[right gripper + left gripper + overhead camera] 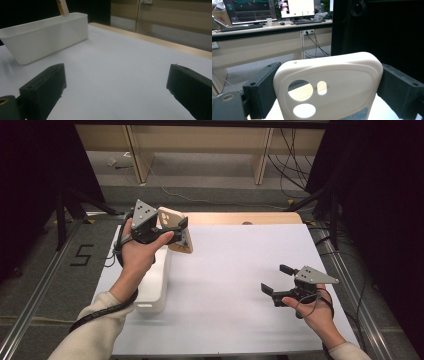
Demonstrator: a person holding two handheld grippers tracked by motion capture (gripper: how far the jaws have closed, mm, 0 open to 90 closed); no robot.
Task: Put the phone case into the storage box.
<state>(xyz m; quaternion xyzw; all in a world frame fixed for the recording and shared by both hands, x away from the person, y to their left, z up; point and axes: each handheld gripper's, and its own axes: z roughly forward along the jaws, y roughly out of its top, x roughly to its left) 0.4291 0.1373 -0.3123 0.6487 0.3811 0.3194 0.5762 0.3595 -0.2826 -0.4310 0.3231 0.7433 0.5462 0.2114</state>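
Right gripper [276, 277], nearest, rested low over the white table [240, 270] at its right side, jaws spread wide with nothing between them. Left gripper [175, 227], farther back at the table's left, was clamped on a cream phone case [329, 82] by its two long edges, case raised above the table just past the far end of a white bin [152, 285]; camera cut-outs faced the left gripper view, no brand legible. On the floor left of the table, black tape formed a "5" [81, 255].
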